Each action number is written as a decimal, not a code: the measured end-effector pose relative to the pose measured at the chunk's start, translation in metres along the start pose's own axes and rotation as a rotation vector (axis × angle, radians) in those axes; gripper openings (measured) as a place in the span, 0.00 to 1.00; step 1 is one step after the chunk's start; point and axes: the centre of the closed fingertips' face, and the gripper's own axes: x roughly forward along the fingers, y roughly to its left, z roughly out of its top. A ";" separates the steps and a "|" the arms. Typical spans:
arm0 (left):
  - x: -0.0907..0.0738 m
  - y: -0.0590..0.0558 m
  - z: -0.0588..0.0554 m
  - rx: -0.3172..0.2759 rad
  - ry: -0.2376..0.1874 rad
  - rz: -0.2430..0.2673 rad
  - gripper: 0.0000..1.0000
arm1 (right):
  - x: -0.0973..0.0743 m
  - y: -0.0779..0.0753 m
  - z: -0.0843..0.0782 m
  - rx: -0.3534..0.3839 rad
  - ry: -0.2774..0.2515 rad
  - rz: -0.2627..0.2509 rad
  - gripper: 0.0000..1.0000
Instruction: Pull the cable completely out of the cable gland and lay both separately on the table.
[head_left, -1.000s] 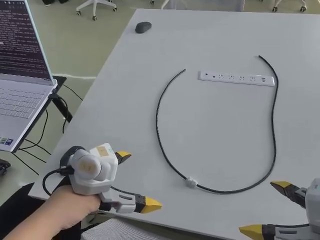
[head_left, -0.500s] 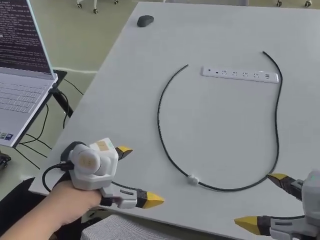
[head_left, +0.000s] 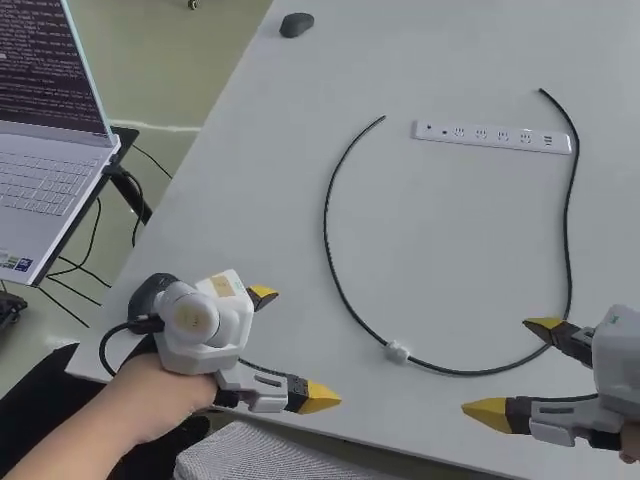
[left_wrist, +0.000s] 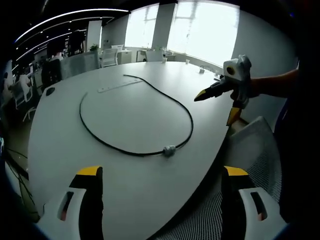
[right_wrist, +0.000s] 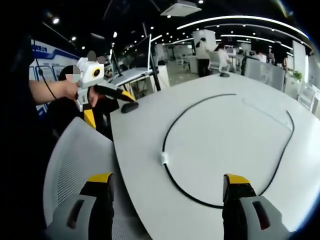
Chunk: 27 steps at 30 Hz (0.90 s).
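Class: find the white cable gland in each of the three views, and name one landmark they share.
Head view: cable gland in the lower middle, slightly right.
Left gripper view: centre, above the gap between the jaws.
Right gripper view: left of centre, above the jaws.
Shared landmark: the black cable it sits on.

1. Bare white tabletop (head_left: 450, 250) lay open inside the thin black cable (head_left: 326, 230) loop.
2. A flat white power strip (head_left: 495, 136) lay across the loop's far opening.
3. A silver open laptop (head_left: 50, 150) stood well left.
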 end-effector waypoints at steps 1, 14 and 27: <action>0.001 0.000 0.000 -0.001 -0.001 -0.002 0.99 | 0.001 0.000 0.001 -0.003 0.003 0.001 0.90; 0.006 0.001 -0.001 -0.009 -0.015 -0.032 0.98 | 0.017 -0.003 0.004 -0.022 0.066 0.003 0.84; 0.008 0.007 -0.003 -0.019 -0.019 -0.029 0.98 | 0.050 -0.004 0.012 -0.043 0.135 0.024 0.79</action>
